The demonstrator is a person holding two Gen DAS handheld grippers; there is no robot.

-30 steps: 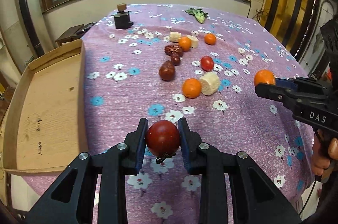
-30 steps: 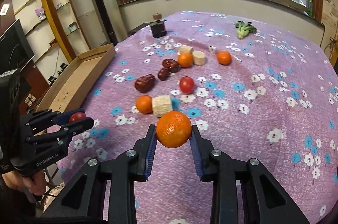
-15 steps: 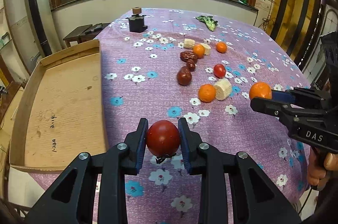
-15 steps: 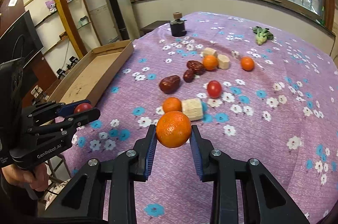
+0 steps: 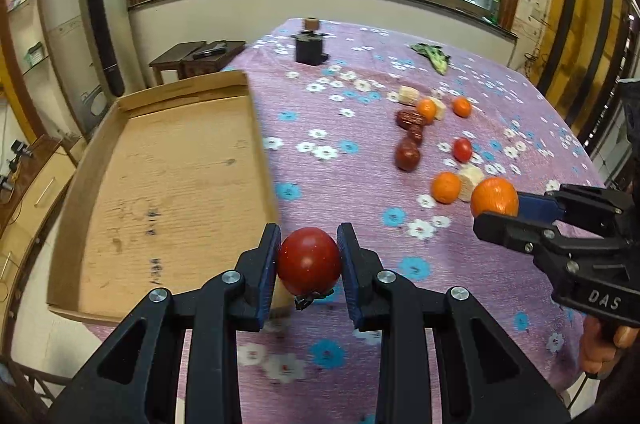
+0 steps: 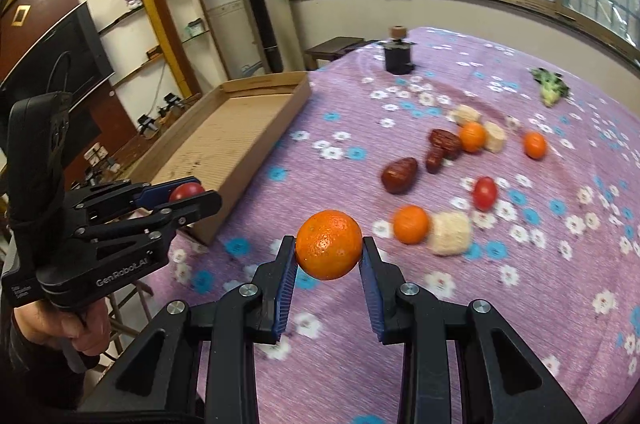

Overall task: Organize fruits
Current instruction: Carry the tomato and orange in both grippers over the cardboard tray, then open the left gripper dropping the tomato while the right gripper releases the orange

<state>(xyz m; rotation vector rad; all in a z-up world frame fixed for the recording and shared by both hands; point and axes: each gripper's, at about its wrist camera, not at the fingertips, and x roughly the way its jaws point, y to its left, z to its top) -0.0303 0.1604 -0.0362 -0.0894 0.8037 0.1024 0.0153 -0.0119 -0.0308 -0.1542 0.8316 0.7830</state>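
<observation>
- Your left gripper [image 5: 309,266] is clamped on a red tomato [image 5: 309,260], held above the table edge right by the near corner of the cardboard tray [image 5: 100,160]
- Your right gripper [image 6: 329,256] is clamped on an orange [image 6: 329,244], over the purple floral cloth [image 6: 520,304]
- Rest of fruit lies loose mid-table, well apart from tray

Left gripper [image 5: 309,256], carrying tomato [image 5: 309,261], shifted from over tabletop [image 5: 352,128] to near corner of cardboard tray [image 5: 168,180]; tray wall now directly beneath tomato. Right gripper [image 6: 329,256], carrying orange [image 6: 329,244], moved same way, closer to tray; loose fruits now further right in its view.
</observation>
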